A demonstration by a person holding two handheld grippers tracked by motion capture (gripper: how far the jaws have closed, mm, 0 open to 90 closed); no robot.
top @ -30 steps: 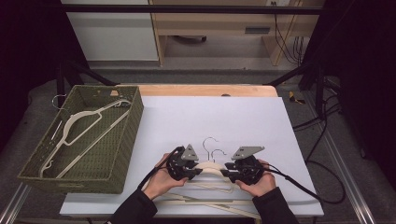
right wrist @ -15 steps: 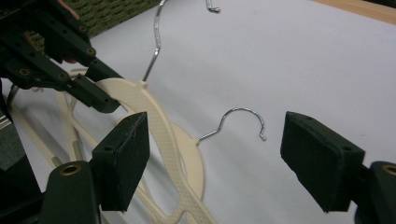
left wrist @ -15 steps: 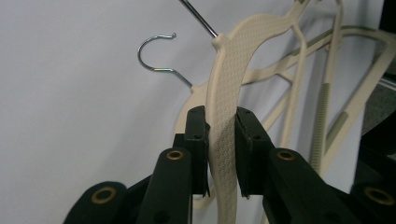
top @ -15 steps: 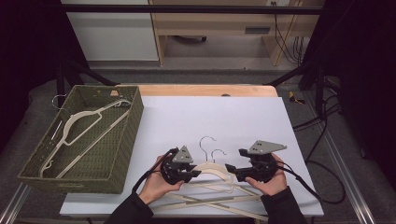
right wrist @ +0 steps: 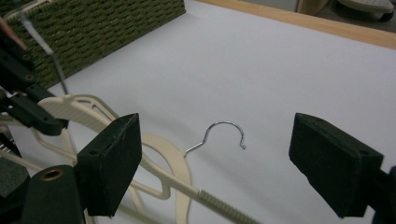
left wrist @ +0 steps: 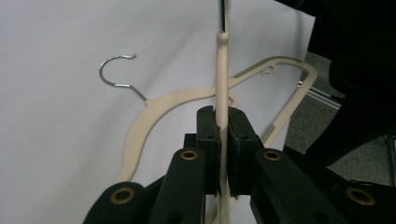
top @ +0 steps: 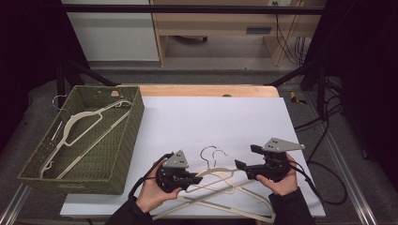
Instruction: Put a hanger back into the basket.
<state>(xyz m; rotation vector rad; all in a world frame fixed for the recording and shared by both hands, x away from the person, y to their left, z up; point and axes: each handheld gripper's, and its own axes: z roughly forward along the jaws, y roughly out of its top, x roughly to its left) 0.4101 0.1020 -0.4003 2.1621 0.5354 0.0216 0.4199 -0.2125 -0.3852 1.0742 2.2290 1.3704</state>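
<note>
Your left gripper (top: 195, 178) is shut tight on the cream plastic coat hanger with the wire hook (left wrist: 223, 84). In the left gripper view the thin hanger runs straight up between the two black jaws, and its long side points away from the tool, toward the hook end. The pads press on it from both sides.

Your right gripper (top: 240, 165) holds nothing. Its jaws have just been opening, and now they stand wide apart with only white table (right wrist: 299, 70) between them. In the right gripper view the second cream hanger (right wrist: 177, 172) lies flat just under and ahead of those jaws, with its silver hook (right wrist: 224, 133) pointing away from the tool.

The held hanger reaches from your left gripper across toward your right one, so the left hand alone carries it. The green woven basket (top: 119, 140), with another cream hanger lying in it (top: 77, 129), sits well out past the left side of your left gripper. It looks like the next move is to swing the hanger that way, long side first. Your left hand is the nearer one for that.
</note>
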